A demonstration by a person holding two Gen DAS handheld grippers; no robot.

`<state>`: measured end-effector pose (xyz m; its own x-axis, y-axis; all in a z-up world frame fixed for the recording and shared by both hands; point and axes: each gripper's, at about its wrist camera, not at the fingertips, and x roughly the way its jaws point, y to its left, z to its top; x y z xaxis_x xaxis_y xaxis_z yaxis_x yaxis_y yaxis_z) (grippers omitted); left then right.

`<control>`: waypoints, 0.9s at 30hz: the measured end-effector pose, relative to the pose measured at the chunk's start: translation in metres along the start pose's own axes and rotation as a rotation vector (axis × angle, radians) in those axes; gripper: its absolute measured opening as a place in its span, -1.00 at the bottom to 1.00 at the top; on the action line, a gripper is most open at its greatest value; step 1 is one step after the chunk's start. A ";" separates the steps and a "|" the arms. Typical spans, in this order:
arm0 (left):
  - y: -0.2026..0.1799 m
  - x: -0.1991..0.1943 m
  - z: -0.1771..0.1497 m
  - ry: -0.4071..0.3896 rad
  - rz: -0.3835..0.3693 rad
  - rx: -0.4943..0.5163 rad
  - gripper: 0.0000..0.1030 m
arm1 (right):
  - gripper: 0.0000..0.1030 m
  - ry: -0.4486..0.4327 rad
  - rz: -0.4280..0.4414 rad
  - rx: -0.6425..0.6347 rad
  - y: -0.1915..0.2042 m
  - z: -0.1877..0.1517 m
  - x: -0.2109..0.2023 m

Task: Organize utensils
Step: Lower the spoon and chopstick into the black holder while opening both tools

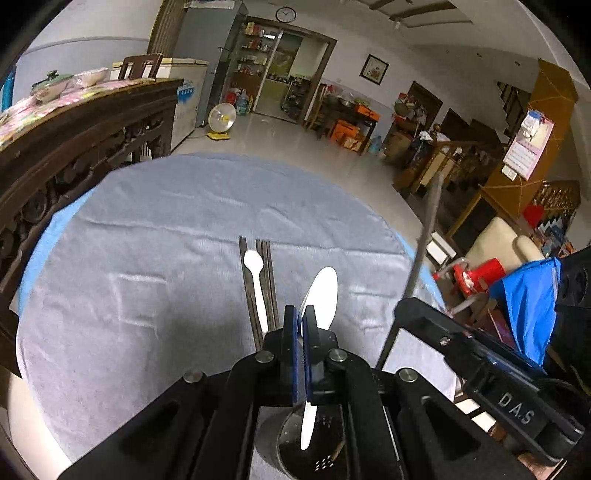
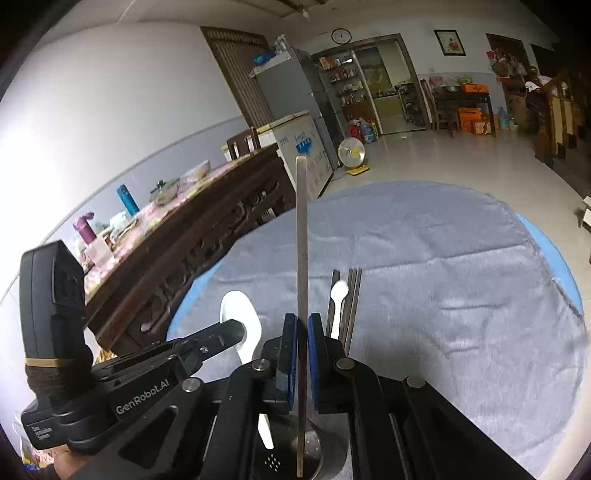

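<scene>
we hold two utensils clamped above a round table (image 1: 129, 258) draped in grey, softly creased terry cloth over a blue edge. the left gripper (image 1: 302, 325) pinches a large white plastic spoon (image 1: 323, 291) by its flat handle, bowl pointing up and away, long axis tilted slightly right. the right gripper (image 2: 302, 332) is closed on a thin metal strip (image 2: 301, 236), a utensil handle standing nearly upright (its lower end dips toward a perforated steel holder (image 2: 310, 454) beneath the jaws). flat on the cloth beyond, a small white spoon (image 1: 256, 284) lies between dark chopsticks (image 1: 271, 280), all running away from us. around us: a carved dark wooden table (image 1: 92, 125), pale tiled floor (image 1: 288, 140), a chest freezer (image 1: 188, 96) and a wall clock (image 1: 285, 14).
</scene>
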<state>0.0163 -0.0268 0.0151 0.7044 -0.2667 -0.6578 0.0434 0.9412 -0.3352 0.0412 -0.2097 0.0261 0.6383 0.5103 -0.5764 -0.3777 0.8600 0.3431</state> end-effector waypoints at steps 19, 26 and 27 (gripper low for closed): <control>0.004 -0.001 -0.041 0.081 -0.004 0.003 -0.95 | -0.86 0.062 -0.021 -0.015 -0.002 -0.036 0.007; 0.004 -0.003 -0.046 0.096 -0.002 -0.001 -0.95 | -0.85 0.083 -0.016 -0.020 0.001 -0.043 0.006; 0.005 -0.004 -0.047 0.099 -0.003 -0.003 -0.95 | -0.85 0.085 -0.015 -0.021 0.001 -0.043 0.005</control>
<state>-0.0193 -0.0308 -0.0155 0.6311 -0.2885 -0.7200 0.0432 0.9399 -0.3388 0.0150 -0.2056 -0.0087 0.5850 0.4949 -0.6425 -0.3830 0.8669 0.3191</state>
